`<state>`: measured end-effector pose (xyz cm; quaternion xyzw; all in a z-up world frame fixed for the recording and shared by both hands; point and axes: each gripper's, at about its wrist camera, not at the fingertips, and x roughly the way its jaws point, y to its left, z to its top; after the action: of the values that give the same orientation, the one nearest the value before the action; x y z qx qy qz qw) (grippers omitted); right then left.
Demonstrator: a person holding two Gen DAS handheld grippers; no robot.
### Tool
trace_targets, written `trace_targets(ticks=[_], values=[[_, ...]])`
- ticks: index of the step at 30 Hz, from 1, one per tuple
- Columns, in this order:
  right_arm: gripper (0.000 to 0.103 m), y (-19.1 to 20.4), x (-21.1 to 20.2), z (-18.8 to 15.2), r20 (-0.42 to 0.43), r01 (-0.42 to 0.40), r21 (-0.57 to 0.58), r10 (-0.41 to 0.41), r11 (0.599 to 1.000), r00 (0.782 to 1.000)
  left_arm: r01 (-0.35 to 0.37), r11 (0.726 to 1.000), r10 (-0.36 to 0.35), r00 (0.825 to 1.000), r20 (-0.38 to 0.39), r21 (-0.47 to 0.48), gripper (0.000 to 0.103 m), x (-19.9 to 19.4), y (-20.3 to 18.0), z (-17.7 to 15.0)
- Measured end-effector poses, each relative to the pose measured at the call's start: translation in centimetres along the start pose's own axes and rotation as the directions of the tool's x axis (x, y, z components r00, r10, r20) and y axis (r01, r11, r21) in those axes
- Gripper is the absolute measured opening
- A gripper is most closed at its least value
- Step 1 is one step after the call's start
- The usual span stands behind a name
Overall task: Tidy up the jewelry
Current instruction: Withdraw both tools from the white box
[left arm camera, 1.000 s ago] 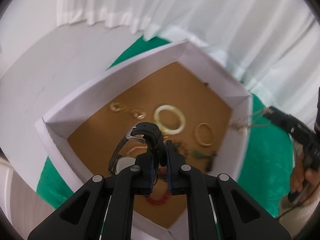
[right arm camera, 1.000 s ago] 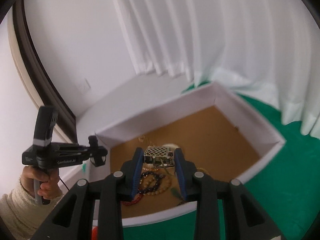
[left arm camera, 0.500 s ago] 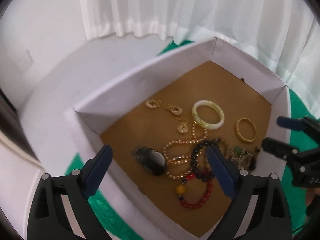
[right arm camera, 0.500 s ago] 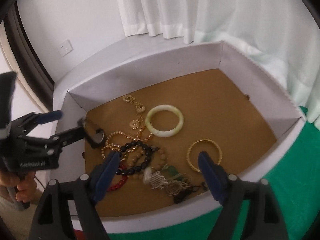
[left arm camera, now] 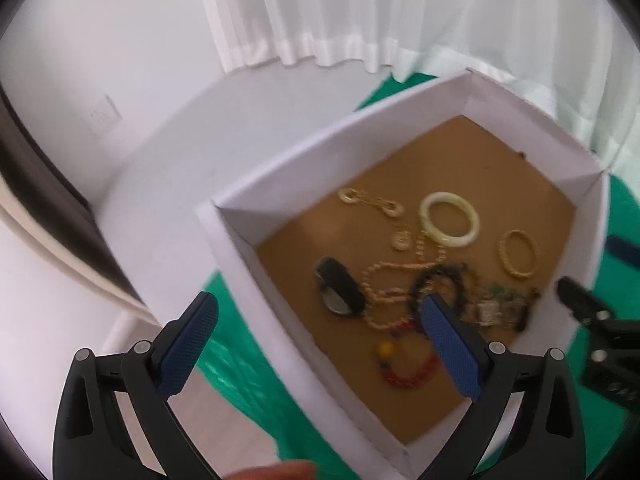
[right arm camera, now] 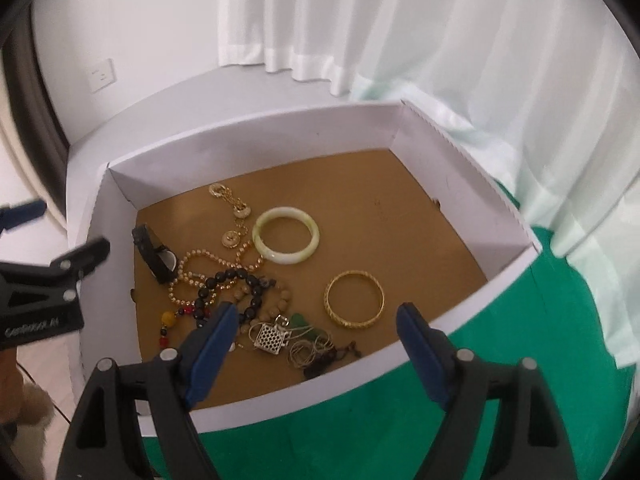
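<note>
now jewelry in box, below wide-apart jaws

Looks like a room in a home, set up for recording. White curtains hang to the floor behind, plain white wall with a socket low down, pale tiled floor at left. A green cloth covers the counter, with a shallow white cardboard box on it, brown inside, jewelry lying loose in it. No lab or shop fittings visible
</note>
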<state>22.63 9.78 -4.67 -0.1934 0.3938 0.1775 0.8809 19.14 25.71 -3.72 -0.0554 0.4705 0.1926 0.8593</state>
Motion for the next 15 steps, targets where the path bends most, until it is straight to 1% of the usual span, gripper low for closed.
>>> trace_targets(ticks=[1,3,5,10,13,15], values=[[0.083,-0.1,0.0,0.1,-0.007,-0.008,0.015,0.008,1.000,1.000,0.023,1.000,-0.023,1.000,-0.001,-0.018,0.101,-0.2,0.1,0.1],[0.083,-0.1,0.2,0.3,-0.013,-0.013,0.029,0.014,0.999,1.000,0.042,0.999,-0.042,0.999,-0.001,-0.034,0.101,-0.5,0.2,0.2],[0.083,-0.2,0.2,0.4,-0.012,0.003,0.033,-0.002,0.999,1.000,0.065,0.997,-0.065,0.998,-0.004,-0.051,0.101,-0.8,0.2,0.2],[0.083,-1.0,0.7,0.3,-0.014,0.019,0.048,-0.018,0.999,1.000,0.091,0.991,-0.092,0.996,-0.002,-0.093,0.102,-0.4,0.4,0.2],[0.083,-1.1,0.7,0.2,-0.012,0.014,0.051,-0.013,0.999,1.000,0.155,0.981,-0.155,0.988,0.003,-0.118,0.102,0.0,0.4,0.1],[0.083,-1.1,0.7,0.1,-0.008,0.011,0.050,-0.010,0.999,1.000,0.156,0.980,-0.155,0.988,0.019,-0.121,0.102,-0.1,0.2,-0.1]])
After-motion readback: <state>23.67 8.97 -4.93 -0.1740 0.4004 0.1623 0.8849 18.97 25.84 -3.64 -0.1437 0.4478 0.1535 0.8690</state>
